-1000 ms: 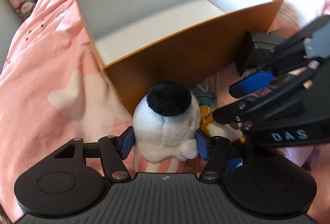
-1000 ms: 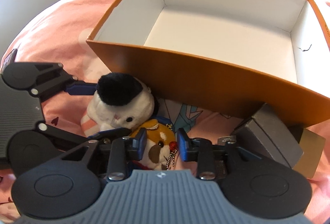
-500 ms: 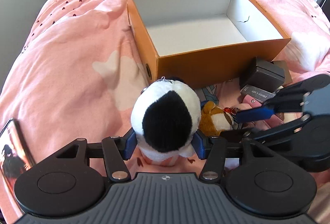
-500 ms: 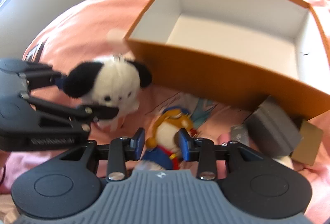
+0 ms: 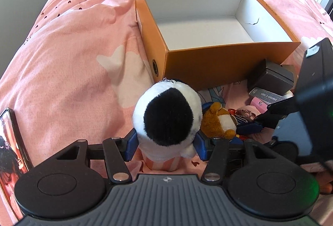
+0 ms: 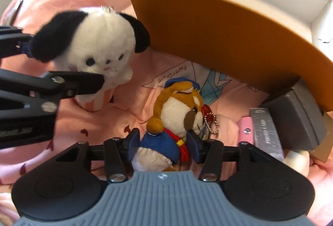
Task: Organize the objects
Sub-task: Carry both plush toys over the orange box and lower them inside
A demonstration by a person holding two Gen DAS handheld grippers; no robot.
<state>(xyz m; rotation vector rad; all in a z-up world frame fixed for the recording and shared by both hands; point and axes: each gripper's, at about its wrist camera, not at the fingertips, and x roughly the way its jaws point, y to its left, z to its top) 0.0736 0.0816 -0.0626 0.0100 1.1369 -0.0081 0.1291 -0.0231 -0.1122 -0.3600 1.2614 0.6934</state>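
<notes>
Clamping the panda plush (image 5: 168,119) higher than before, left gripper (image 5: 165,148); right gripper (image 6: 164,142) apparently grips bear plush (image 6: 179,113)

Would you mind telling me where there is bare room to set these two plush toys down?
The orange box is bare inside. The pink bedspread lies open between the box and the phone. It is crowded beside the box's near right corner: grey case, silver card box, pink item.
</notes>
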